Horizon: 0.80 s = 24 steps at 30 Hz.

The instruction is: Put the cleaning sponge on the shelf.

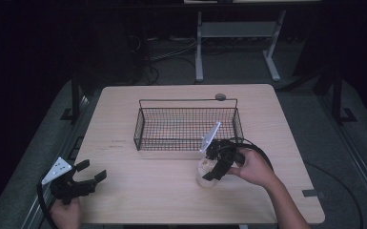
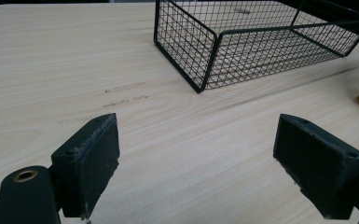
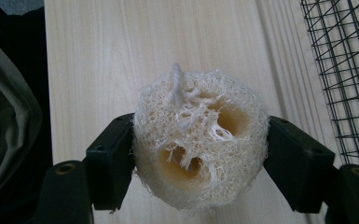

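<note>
A pale loofah sponge (image 3: 200,140) with a fibrous cut face and hollow channels sits between the two black jaws of my right gripper (image 3: 200,154), which press on its sides. From above, the loofah (image 1: 204,175) rests on the wooden table just in front of the black wire basket (image 1: 188,142), with my right gripper (image 1: 215,168) shut on it. My left gripper (image 1: 89,175) hovers near the table's front left corner, its jaws wide apart with only bare wood between them (image 2: 196,158).
The wire basket (image 2: 224,46) stands mid-table, its near left corner ahead of my left gripper. A small round disc (image 1: 220,97) lies at the table's far edge. Dark floor and a white frame (image 1: 238,33) lie beyond the table.
</note>
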{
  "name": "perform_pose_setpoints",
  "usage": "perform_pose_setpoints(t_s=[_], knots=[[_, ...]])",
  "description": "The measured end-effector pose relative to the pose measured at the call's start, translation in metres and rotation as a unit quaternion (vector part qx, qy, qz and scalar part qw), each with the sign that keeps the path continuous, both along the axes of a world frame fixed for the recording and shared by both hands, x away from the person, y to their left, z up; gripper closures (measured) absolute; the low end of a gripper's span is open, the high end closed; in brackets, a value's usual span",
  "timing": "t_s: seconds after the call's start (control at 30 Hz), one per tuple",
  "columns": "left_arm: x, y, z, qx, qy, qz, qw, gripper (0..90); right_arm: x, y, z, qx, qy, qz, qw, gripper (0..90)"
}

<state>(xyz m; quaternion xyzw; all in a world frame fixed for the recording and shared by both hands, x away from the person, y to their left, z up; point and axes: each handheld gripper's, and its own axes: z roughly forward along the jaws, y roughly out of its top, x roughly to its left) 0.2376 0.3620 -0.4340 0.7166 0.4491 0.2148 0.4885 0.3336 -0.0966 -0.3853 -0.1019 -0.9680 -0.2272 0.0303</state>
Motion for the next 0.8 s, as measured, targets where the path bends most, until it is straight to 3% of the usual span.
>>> perform_pose_setpoints(t_s=[0.8], knots=[[0.001,-0.002,0.000,0.005,0.001,-0.005,1.0000,13.8,0.006,0.000,0.029,0.006,-0.011,0.002,0.9999,28.6]])
